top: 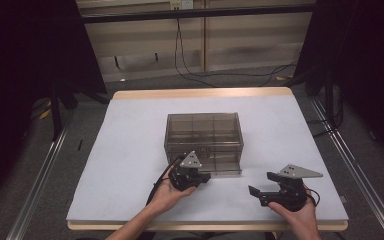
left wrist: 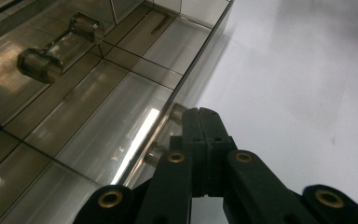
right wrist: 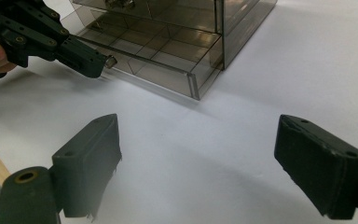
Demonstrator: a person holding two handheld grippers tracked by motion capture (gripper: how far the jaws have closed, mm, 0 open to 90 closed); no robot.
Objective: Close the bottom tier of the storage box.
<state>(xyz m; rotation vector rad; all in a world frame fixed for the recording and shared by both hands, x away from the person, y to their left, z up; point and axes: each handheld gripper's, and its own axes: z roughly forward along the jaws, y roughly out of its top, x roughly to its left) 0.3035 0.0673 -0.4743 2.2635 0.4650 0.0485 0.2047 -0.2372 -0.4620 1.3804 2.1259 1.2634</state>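
— Nearest my right hand, what is the status?

— At the table's near edge my right gripper (top: 258, 194) hangs with its jaws spread wide and nothing between them, well apart from the work, over the white table (top: 130, 150).

— And the left?

— My left gripper (left wrist: 204, 122) has its jaws pressed together on the bottom drawer handle (left wrist: 165, 133), a small clear bar at the front lip of the smoked-plastic drawer box (top: 204, 135). From the right gripper view the closed tips (right wrist: 95, 63) meet that handle (right wrist: 110, 60) squarely.

— Position of the box?

— Mid-table, just beyond my left hand. The lowest drawer (right wrist: 163, 70) stands partly out; its divided compartments look bare. A second handle (left wrist: 56, 49) sits higher on the front.

— Recommendation for the step in hand?

— Judged a drawer pull. Keep the grip shut, draw straight along the runners, level, slowly. The box is light and may slide; the idle right gripper could brace it.
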